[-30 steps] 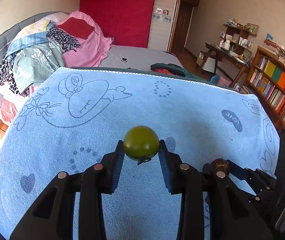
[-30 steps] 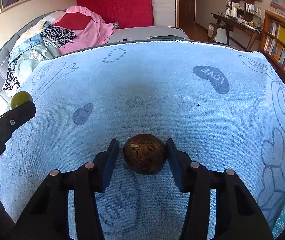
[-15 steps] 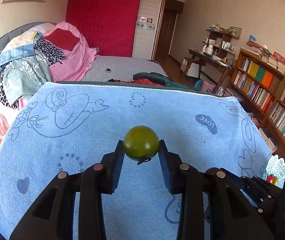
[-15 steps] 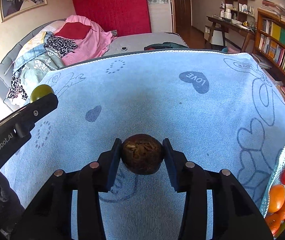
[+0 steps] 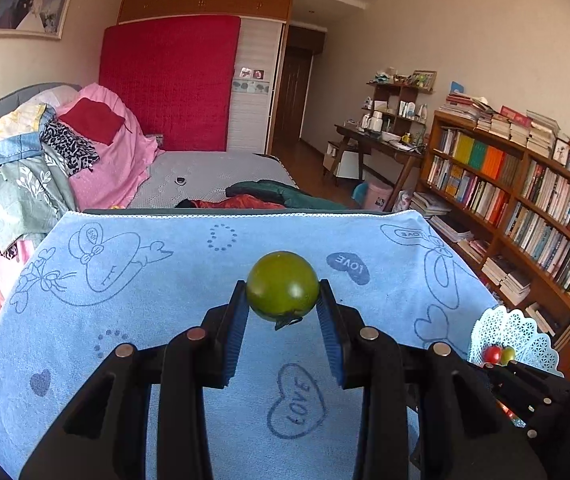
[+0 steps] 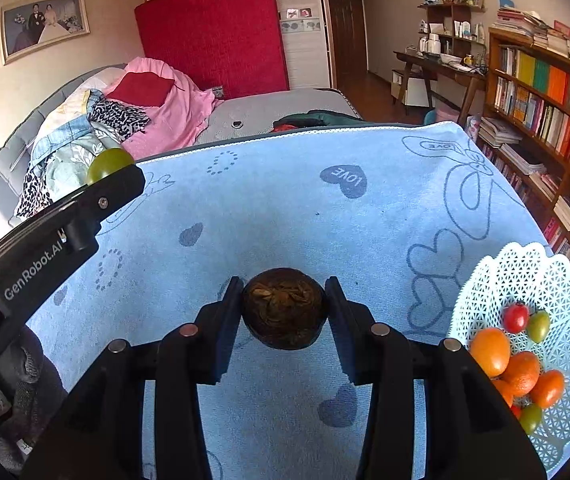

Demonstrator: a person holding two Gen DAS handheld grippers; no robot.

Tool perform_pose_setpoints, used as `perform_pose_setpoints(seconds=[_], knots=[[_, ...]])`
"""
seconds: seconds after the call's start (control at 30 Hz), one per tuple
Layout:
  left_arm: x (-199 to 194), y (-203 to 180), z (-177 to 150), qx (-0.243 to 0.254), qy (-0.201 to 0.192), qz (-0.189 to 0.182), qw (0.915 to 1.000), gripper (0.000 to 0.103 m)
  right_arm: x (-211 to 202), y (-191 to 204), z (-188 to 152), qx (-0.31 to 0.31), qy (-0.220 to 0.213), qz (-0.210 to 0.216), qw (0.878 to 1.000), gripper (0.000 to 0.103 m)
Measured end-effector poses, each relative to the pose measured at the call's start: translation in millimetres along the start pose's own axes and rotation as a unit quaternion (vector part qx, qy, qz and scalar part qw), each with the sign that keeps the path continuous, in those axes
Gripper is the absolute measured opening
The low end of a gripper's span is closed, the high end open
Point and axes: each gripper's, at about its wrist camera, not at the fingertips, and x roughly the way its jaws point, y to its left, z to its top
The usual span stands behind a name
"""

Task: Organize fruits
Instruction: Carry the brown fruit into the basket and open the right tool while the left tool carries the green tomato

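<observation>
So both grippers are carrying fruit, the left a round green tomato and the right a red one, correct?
Not quite: in the right wrist view the right gripper holds a dark brown round fruit, not red. The left gripper does hold the round green tomato.

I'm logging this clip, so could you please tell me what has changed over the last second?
Both grippers have risen and swung right, bringing the white basket of fruit into view at the right edge. The left gripper stays shut on the green tomato, the right gripper on the brown fruit. Nothing was let go; the blue towel lies as before.
</observation>
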Motion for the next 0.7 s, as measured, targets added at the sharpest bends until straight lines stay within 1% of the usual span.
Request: perform_pose_setpoints(seconds=[0.4,0.7], knots=[[-19,-32,-5,0.035,-0.017,-0.029,0.9988,0.035,-53,-40,-10,0.036,-0.028,-0.033,0.998,0.043],[-26,-48,-10,0.055,-0.022,-0.045,0.9972,0.035,-77,-77,-27,0.07,-0.033,-0.062,0.995,0.043]])
